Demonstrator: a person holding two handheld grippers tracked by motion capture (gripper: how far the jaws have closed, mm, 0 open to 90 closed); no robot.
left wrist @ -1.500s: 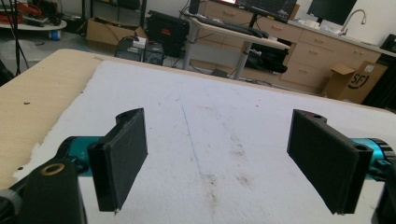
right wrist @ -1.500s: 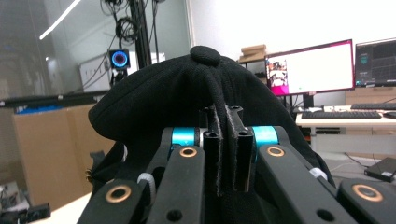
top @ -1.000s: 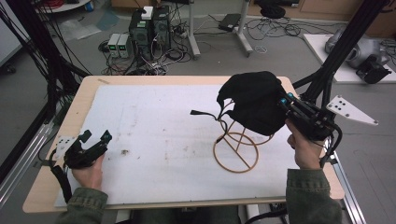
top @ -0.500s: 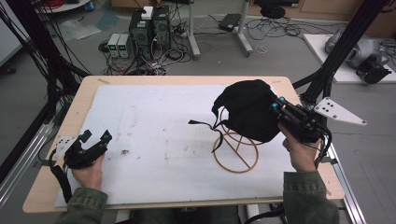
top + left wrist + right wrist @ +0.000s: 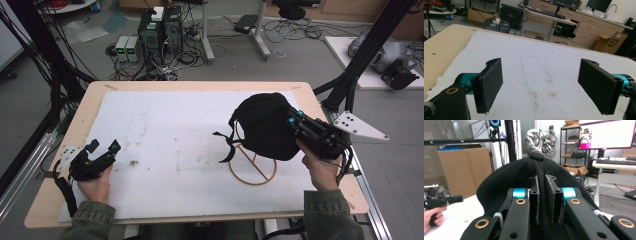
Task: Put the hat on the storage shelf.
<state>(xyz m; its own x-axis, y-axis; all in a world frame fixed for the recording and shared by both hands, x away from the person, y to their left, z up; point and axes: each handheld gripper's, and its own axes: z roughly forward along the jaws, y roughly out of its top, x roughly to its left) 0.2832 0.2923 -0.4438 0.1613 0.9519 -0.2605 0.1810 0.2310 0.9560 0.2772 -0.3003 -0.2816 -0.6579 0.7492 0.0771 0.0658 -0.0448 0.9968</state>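
Note:
A black cap (image 5: 265, 125) hangs in the air above a tan wire stand (image 5: 252, 170) at the table's right. My right gripper (image 5: 292, 122) is shut on the cap's rim; in the right gripper view its jaws pinch the black cloth (image 5: 524, 175) between them. The cap's strap (image 5: 227, 145) dangles down beside the stand. My left gripper (image 5: 102, 150) rests at the near left of the white mat (image 5: 170, 130), open, with nothing between its two black pads (image 5: 489, 82).
The wooden table's edge (image 5: 80, 115) frames the mat. Black frame posts (image 5: 360, 60) stand at the right and left. Computers and cables (image 5: 160, 35) lie on the floor behind the table.
My right gripper has carried the cap left and down, closer over the wire stand. The left gripper has stayed put.

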